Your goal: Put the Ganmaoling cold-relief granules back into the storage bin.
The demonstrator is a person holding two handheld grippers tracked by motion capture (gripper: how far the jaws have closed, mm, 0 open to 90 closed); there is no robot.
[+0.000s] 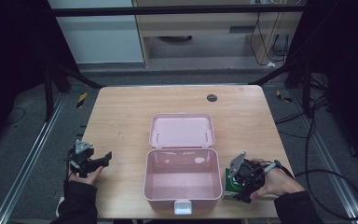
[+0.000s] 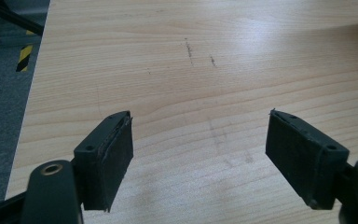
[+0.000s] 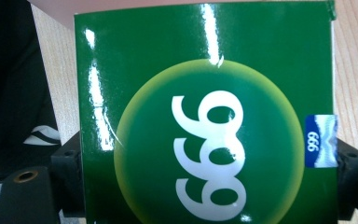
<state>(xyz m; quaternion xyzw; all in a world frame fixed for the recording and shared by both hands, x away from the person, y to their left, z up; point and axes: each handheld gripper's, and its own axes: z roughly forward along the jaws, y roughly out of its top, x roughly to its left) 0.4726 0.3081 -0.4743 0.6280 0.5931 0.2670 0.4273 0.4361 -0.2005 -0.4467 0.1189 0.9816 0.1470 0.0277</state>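
Right tongs clamped on a glossy green cardboard box with a yellow-green circle and white "999" print; jaws pressed against its two opposite side faces, seen in the right gripper view on either side of the green box. Box sits at the near right of the light wooden bench, just beside the right wall of the open pink plastic case, close to the front edge. Touching the case wall or not: cannot tell.

Orientation: broad printed face turned up toward the gripper camera. Long axis runs along the tongs' reach, away from the hand toward the pink case; short axis spans between the jaws. "999" print reads rotated in the right gripper view, digits stacked along the long axis. Small blue label with the same number on the right-hand edge of the face, next to the right jaw.

Pink case: lid thrown back flat toward the far side, tub open upward, white latch at the near edge.

Left tongs spread wide apart, nothing between them, held over bare wood at the near left of the bench, well apart from the case. Left gripper view: both black pads over plain wood grain.
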